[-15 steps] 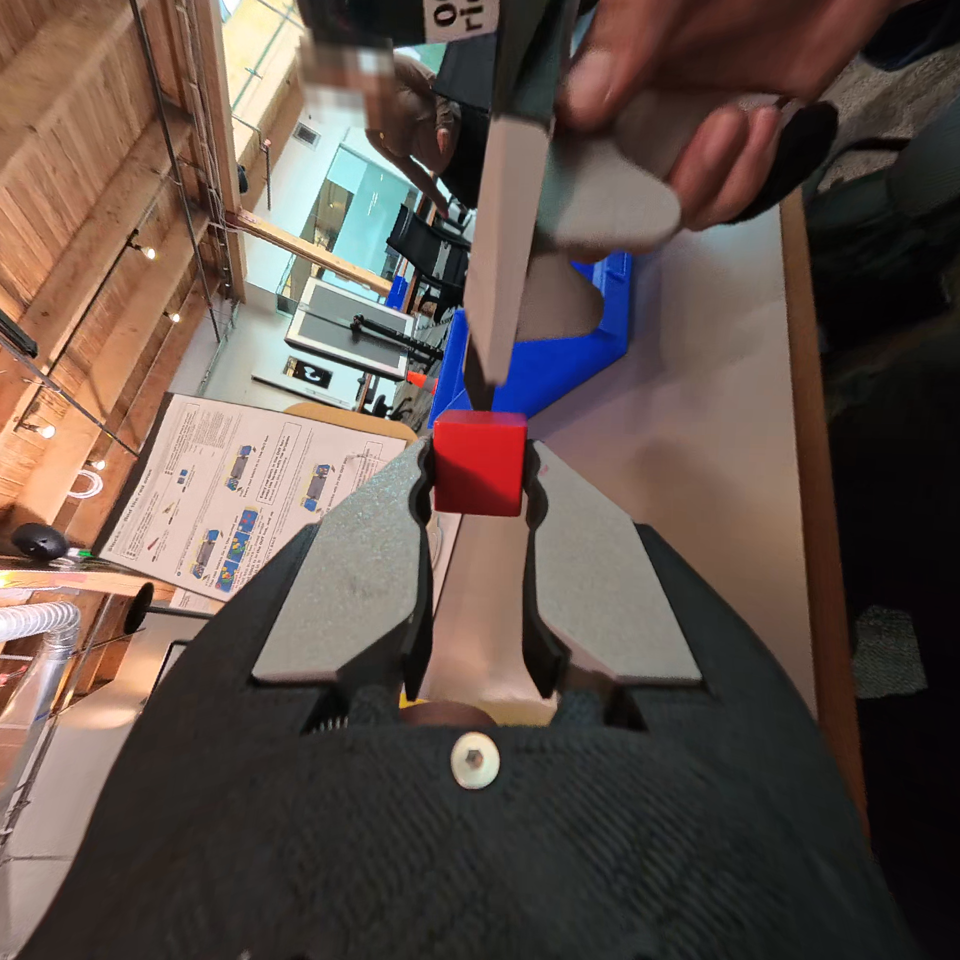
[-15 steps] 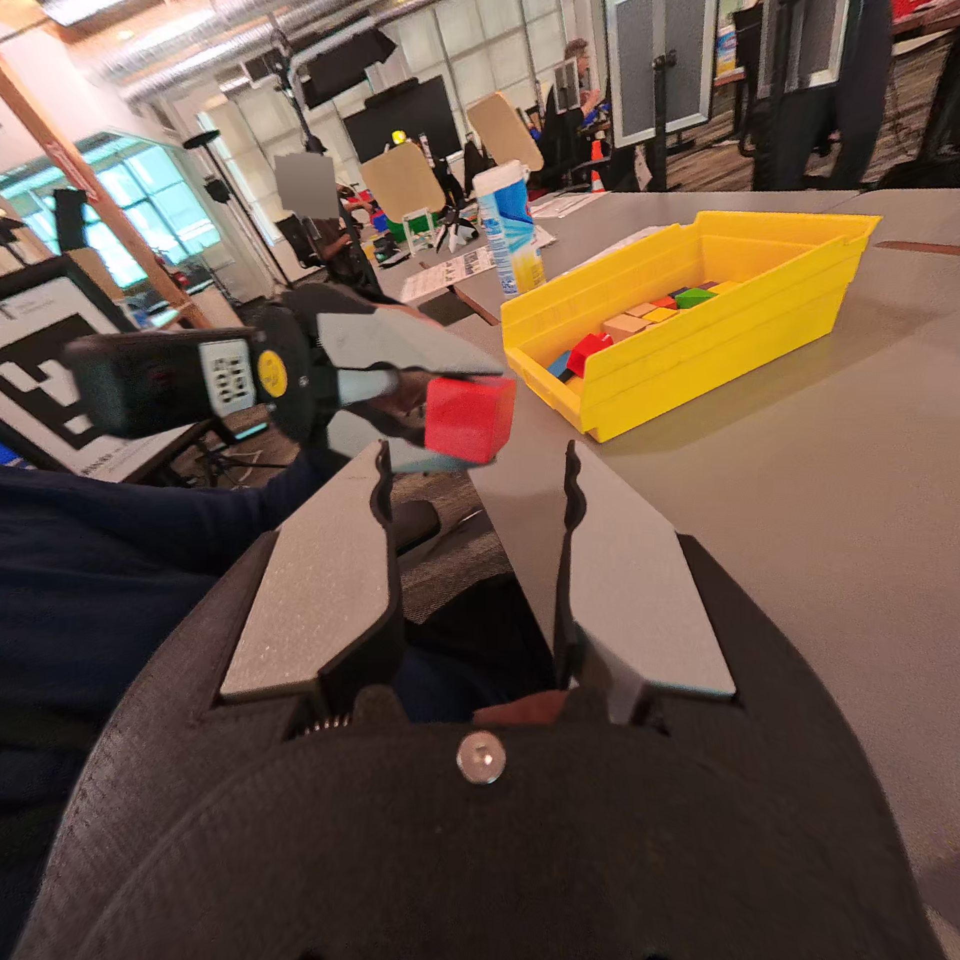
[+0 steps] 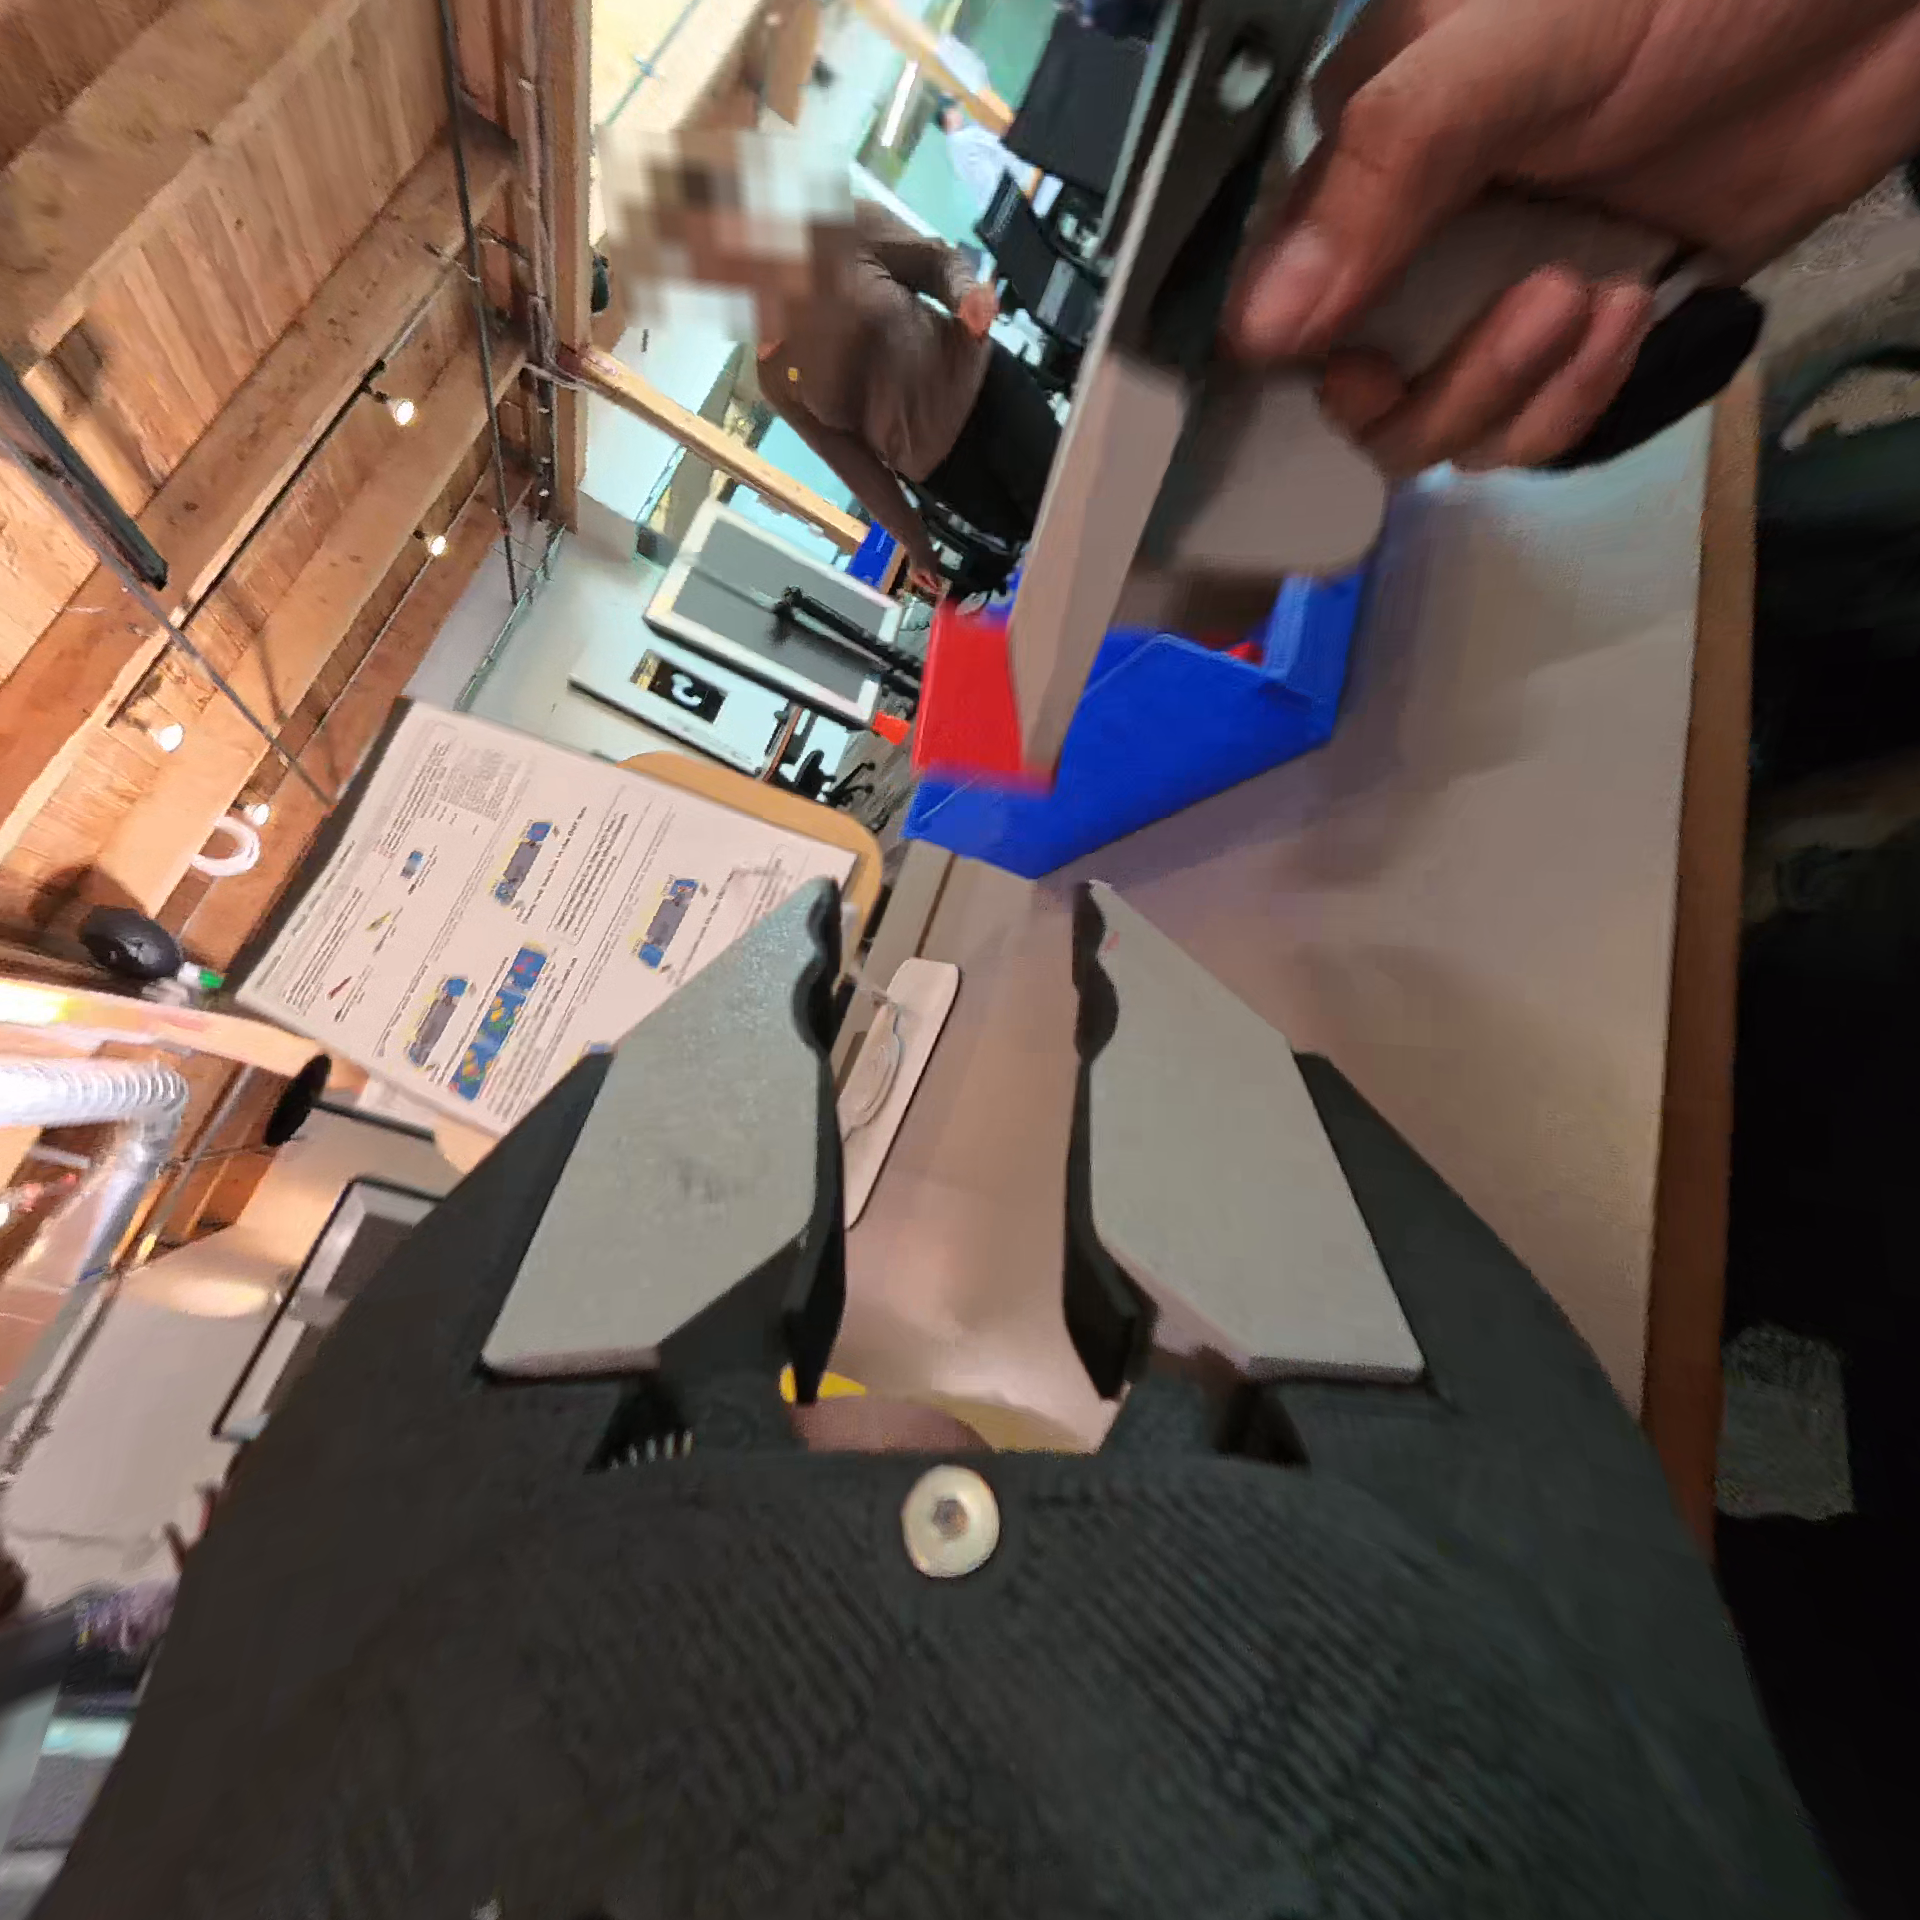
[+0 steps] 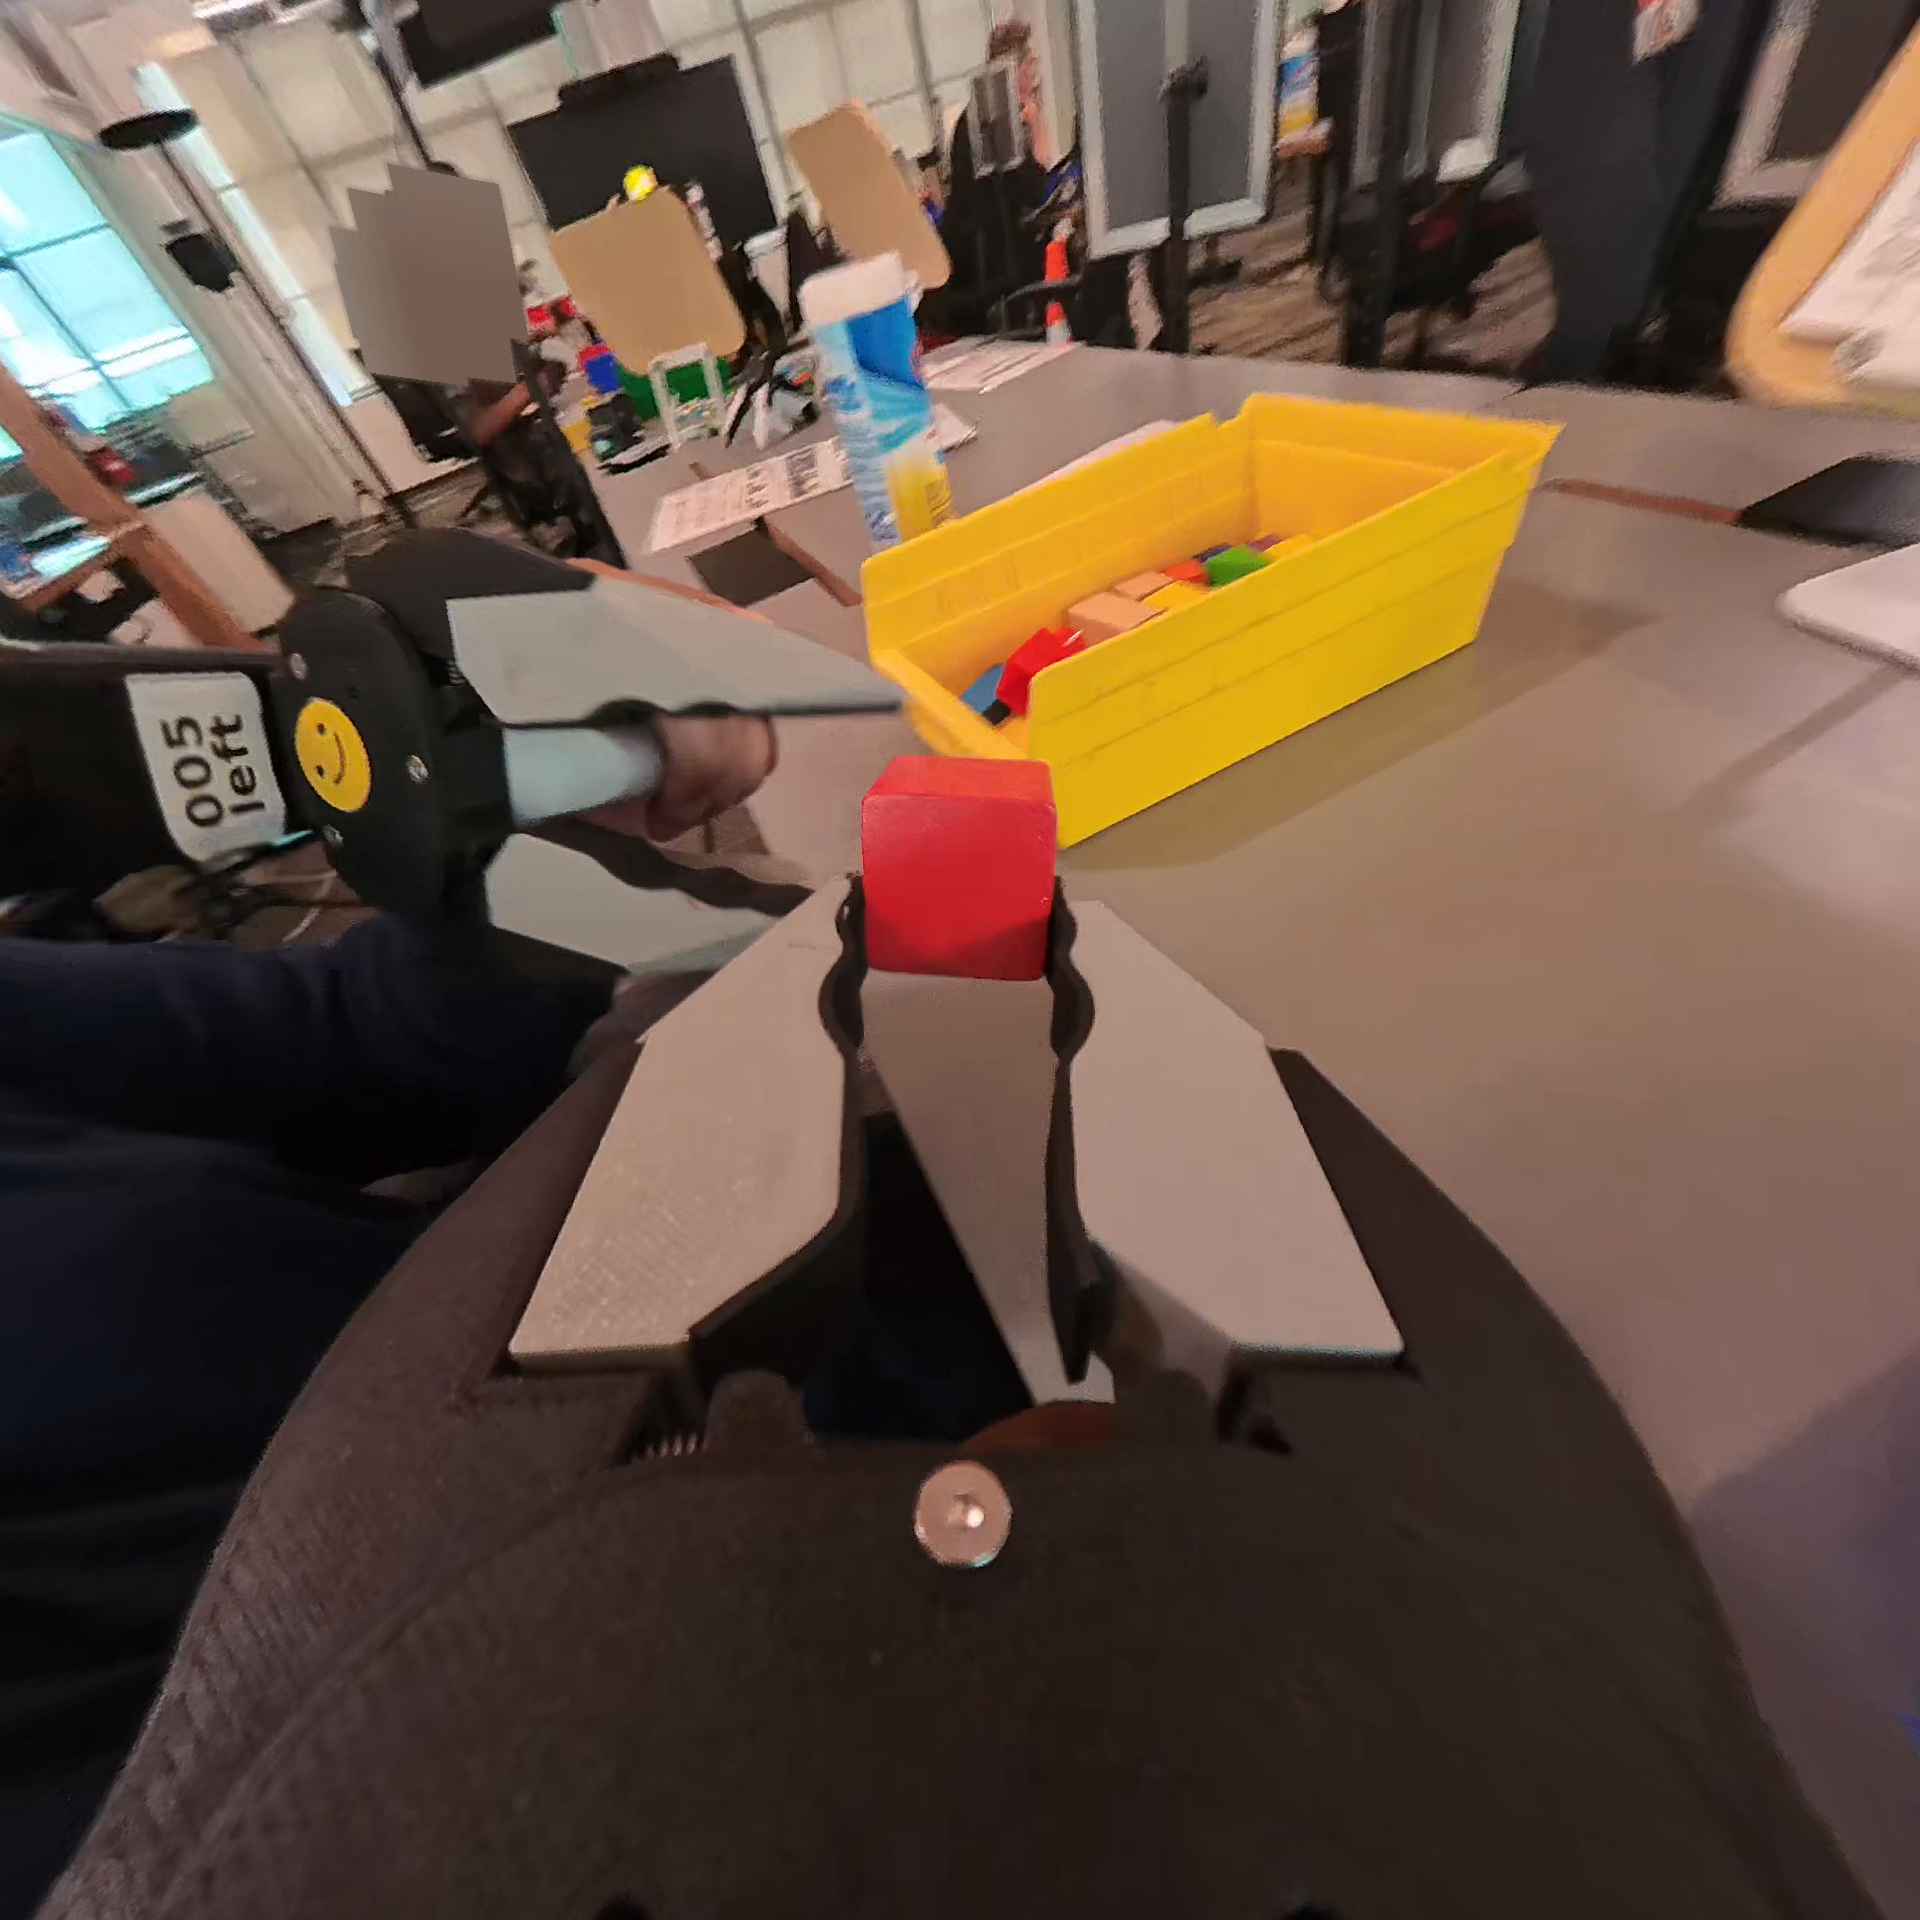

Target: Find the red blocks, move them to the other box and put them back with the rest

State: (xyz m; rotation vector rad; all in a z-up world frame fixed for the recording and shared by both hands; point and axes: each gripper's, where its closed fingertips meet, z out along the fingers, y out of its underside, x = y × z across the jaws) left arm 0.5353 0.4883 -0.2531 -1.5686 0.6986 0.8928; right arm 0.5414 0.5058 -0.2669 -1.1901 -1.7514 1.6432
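Now the right tongs [image 4: 956,914] pinch the red block [image 4: 956,868] by 2 flat sides; it looks light, rigid, smooth. The left tongs [image 3: 956,935] gape empty.

You are holding a red block [image 4: 956,868] level above the table, near the yellow box [image 4: 1299,665] containing mixed coloured blocks [image 4: 1143,608].

Red block [image 4: 956,868]; yellow box [image 4: 1247,665]; blue box [image 3: 1174,748].
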